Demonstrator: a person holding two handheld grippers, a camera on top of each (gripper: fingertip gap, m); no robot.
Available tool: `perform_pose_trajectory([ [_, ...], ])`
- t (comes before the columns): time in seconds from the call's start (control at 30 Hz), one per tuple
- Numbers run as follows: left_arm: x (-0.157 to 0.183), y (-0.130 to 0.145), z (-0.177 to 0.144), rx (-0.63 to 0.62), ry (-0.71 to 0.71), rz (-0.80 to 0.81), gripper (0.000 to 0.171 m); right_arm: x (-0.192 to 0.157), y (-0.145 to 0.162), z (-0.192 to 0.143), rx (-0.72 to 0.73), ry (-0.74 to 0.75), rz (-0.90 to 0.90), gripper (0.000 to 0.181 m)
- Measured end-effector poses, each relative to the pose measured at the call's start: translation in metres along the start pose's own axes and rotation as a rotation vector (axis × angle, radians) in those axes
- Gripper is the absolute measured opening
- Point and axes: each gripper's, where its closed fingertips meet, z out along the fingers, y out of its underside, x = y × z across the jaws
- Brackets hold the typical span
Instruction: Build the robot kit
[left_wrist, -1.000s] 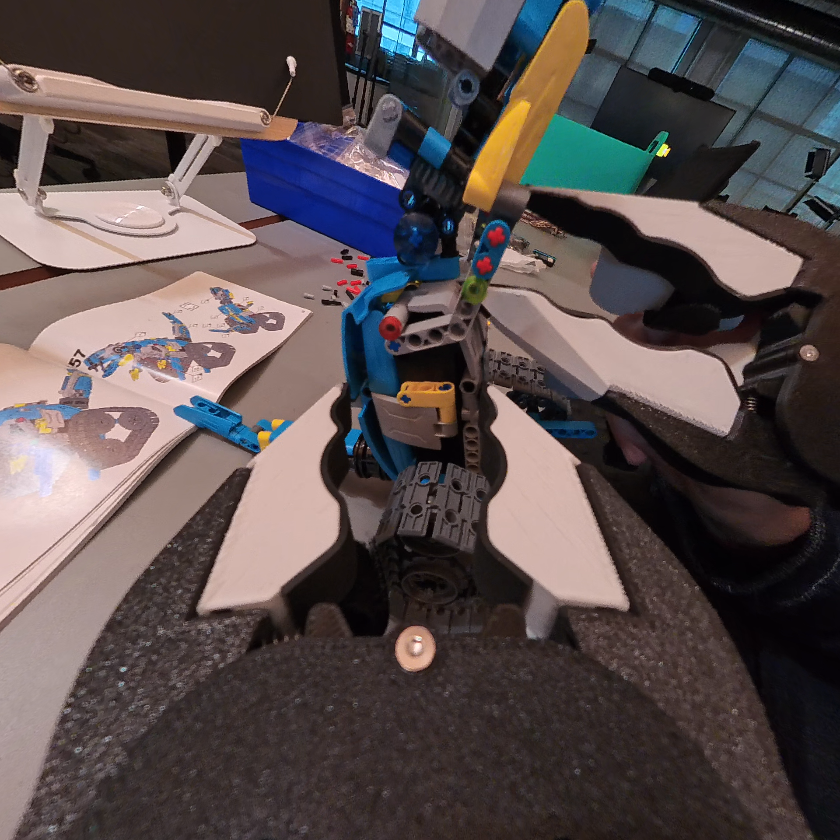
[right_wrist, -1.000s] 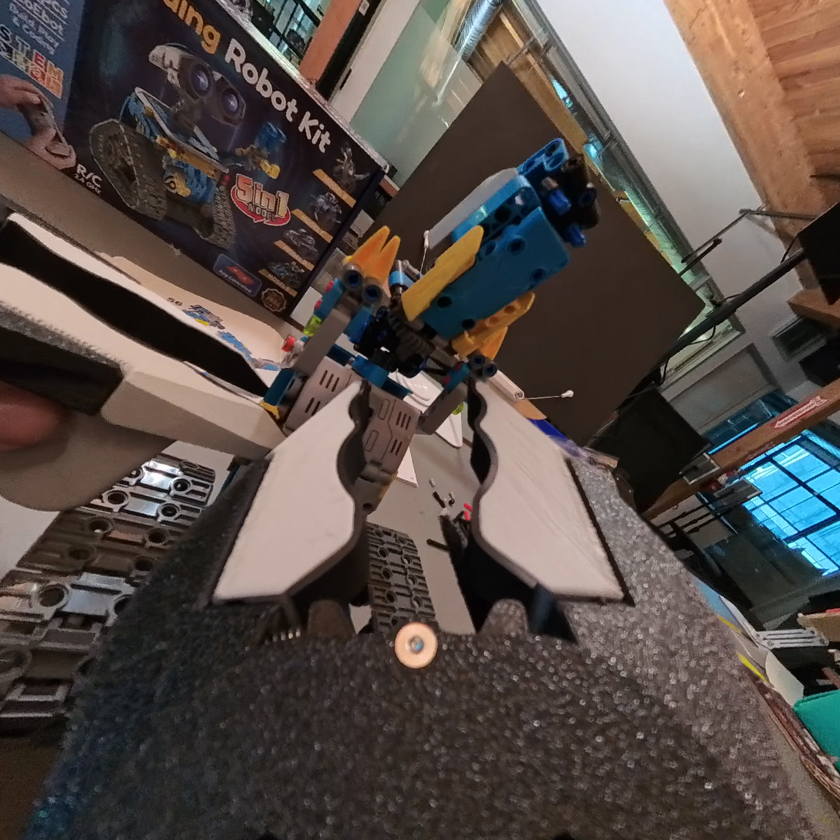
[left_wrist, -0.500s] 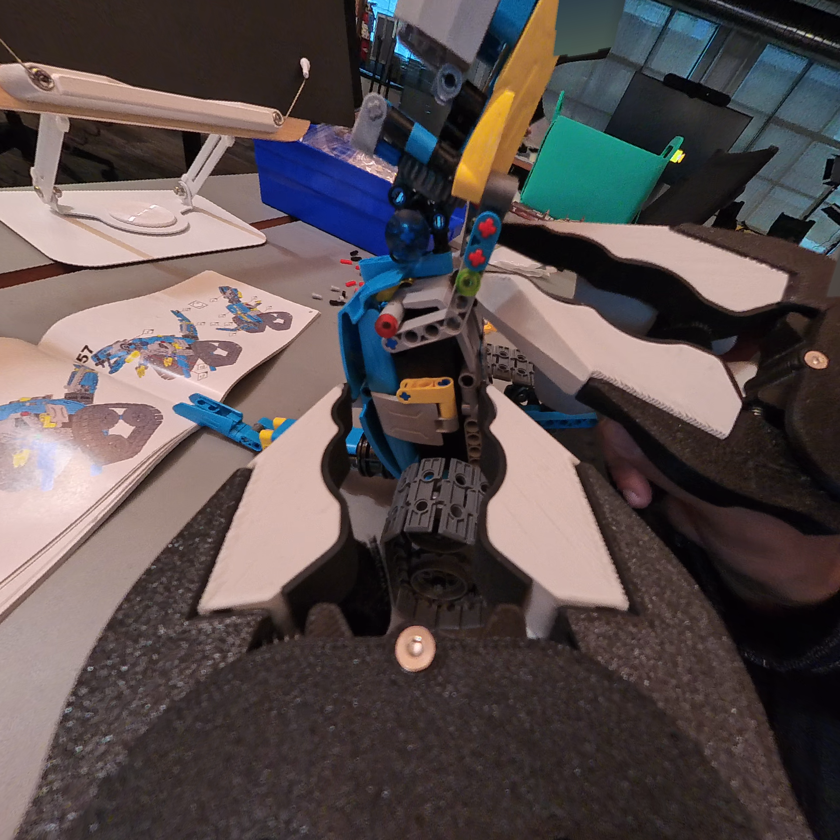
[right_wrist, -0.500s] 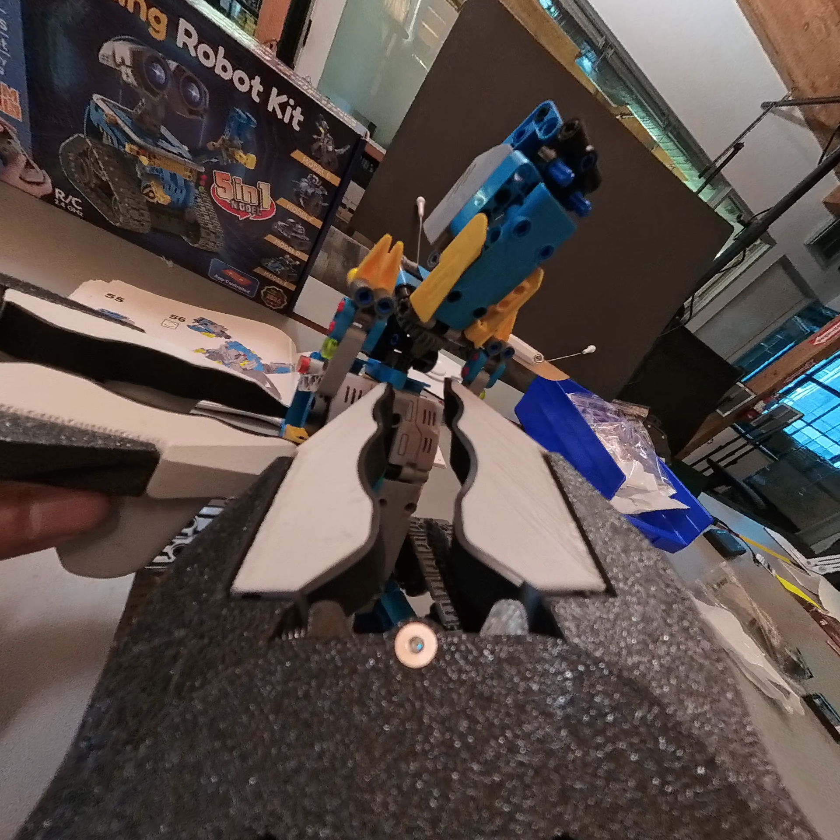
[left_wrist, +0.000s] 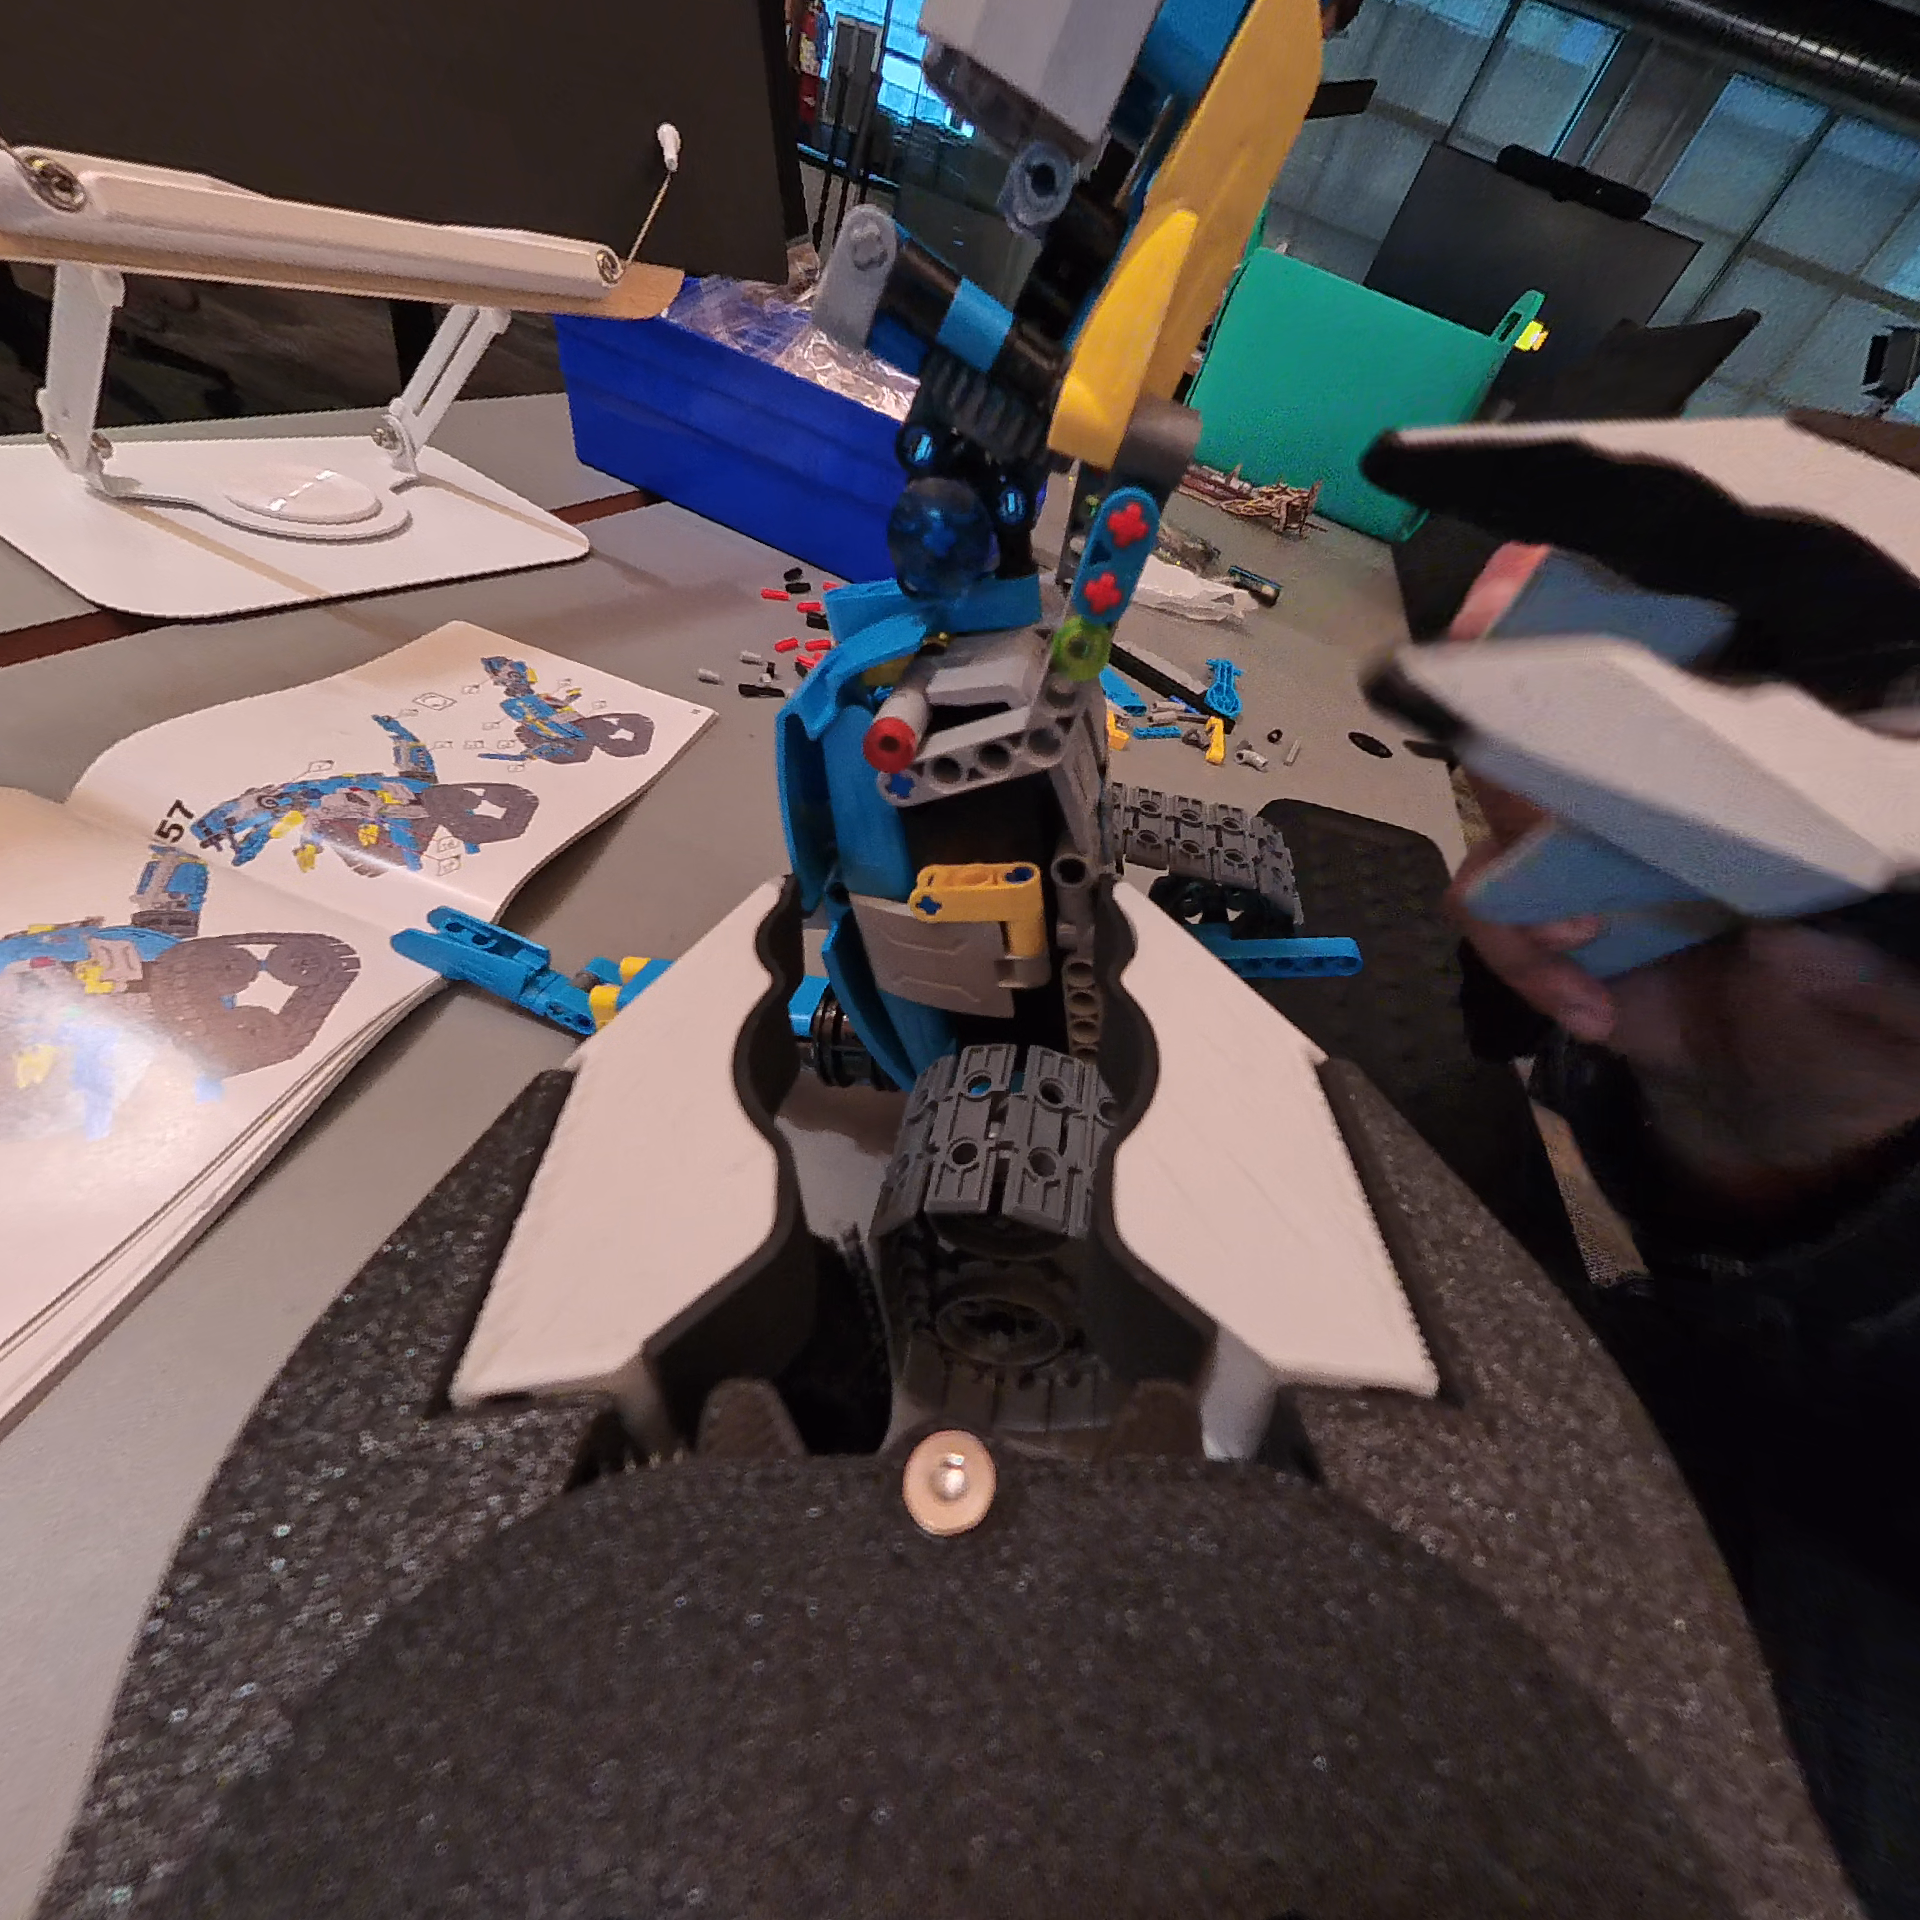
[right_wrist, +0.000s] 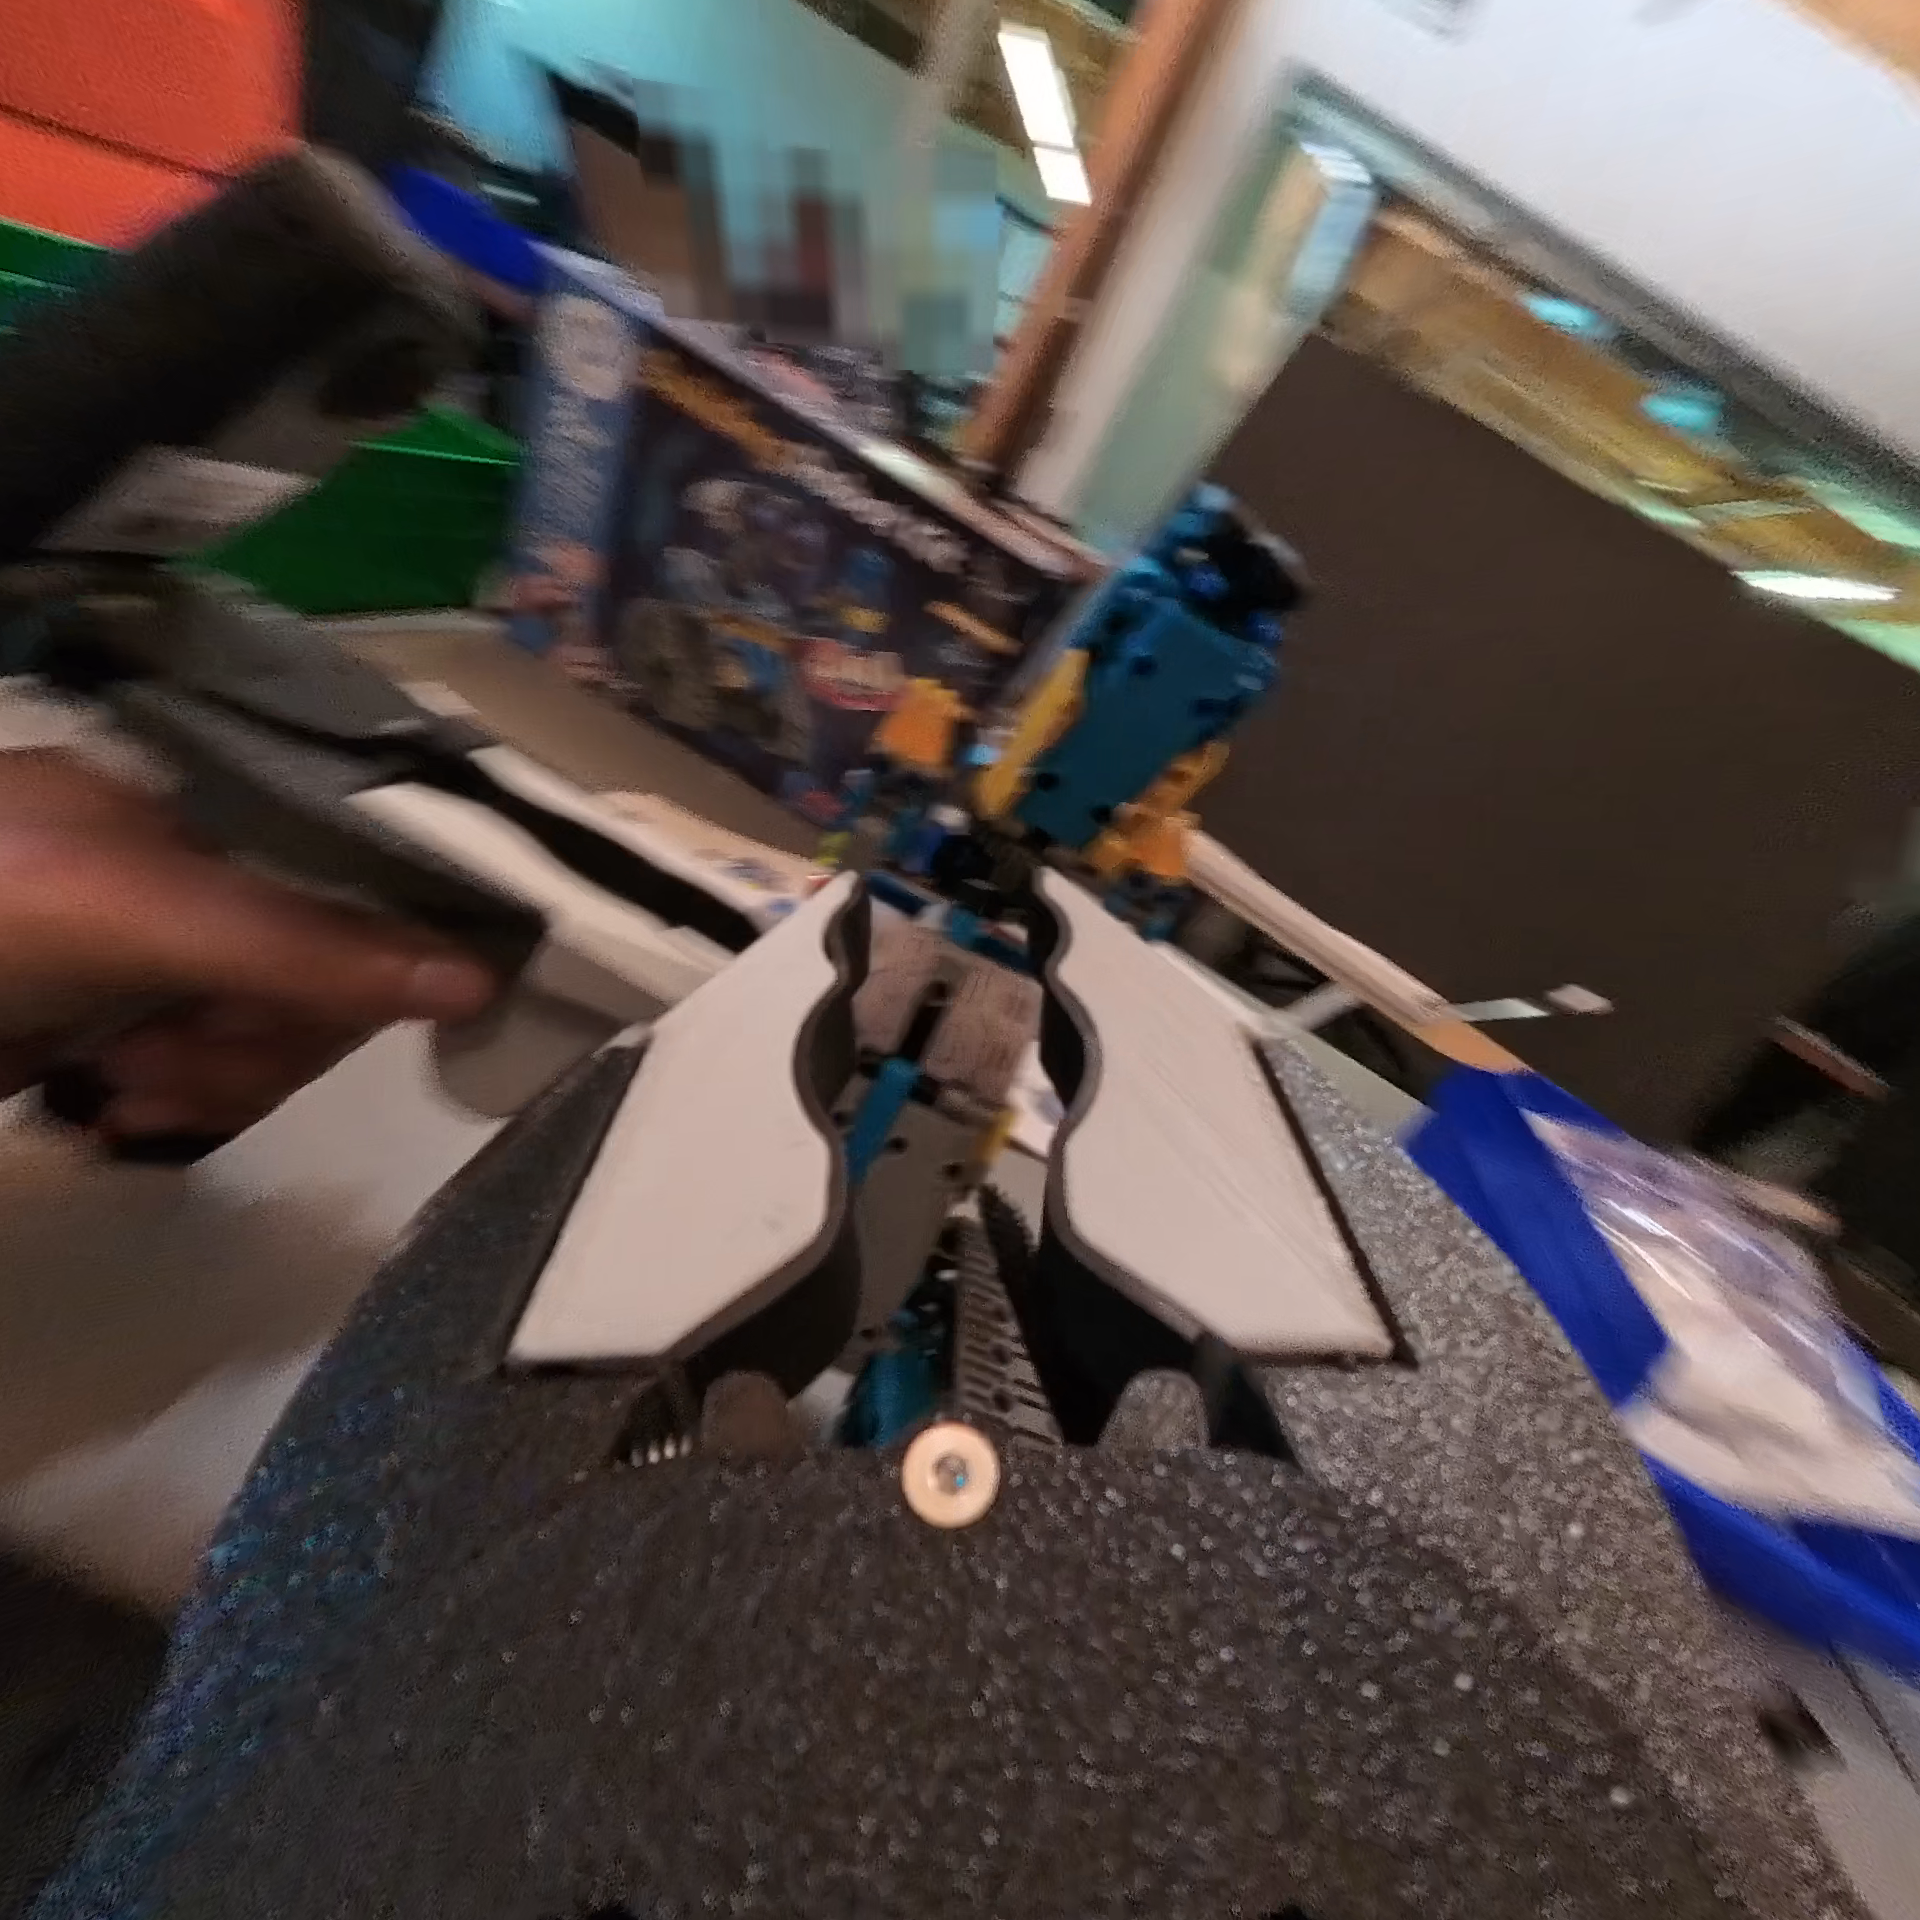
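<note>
A blue, grey and yellow brick robot model (left_wrist: 935, 831) with a grey tread at its base stands upright between my left gripper's fingers. My left gripper (left_wrist: 951, 904) is shut on its lower body. My right gripper (left_wrist: 1382, 582) is off to the right of the model and apart from it. In the blurred right wrist view, my right gripper (right_wrist: 951, 883) has its jaws a little apart with nothing gripped, and the model (right_wrist: 1132, 686) stands beyond its tips. The left gripper's white fingers (right_wrist: 582, 894) reach in from the left, with a hand behind them.
An open instruction booklet (left_wrist: 312, 831) lies on the grey table at left, beside a loose blue piece (left_wrist: 499, 961). Small loose parts (left_wrist: 790, 644) and a grey tread strip (left_wrist: 1205, 842) lie behind the model. A blue bin (left_wrist: 727, 416), white stand (left_wrist: 260, 499) and green bin (left_wrist: 1330, 384) stand farther back.
My right gripper has let go of the model's upper part and pulled back to the right. My left gripper still holds the model in the same place.
</note>
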Motion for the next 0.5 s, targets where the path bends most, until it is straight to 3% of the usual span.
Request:
perform_pose_trajectory([
  [0.13, 0.0, 0.0, 0.0, 0.006, 0.01, 0.006, 0.056, -0.02, 0.01, -0.013, 0.011, -0.387, -0.026, 0.046],
  [0.17, 0.001, 0.0, 0.0, 0.007, 0.012, 0.011, 0.056, -0.024, 0.017, -0.012, -0.012, -0.47, -0.035, 0.06],
  [0.23, 0.002, 0.0, 0.0, 0.009, 0.017, 0.022, 0.056, -0.037, 0.025, -0.014, -0.007, -0.661, -0.085, 0.063],
  [0.4, 0.001, 0.0, -0.001, 0.008, 0.033, 0.024, 0.056, -0.049, 0.038, -0.003, -0.048, -0.825, -0.239, 0.07],
  [0.5, -0.001, 0.001, -0.002, 0.007, 0.029, 0.014, 0.056, -0.052, 0.041, 0.0, -0.077, -0.866, -0.221, 0.069],
])
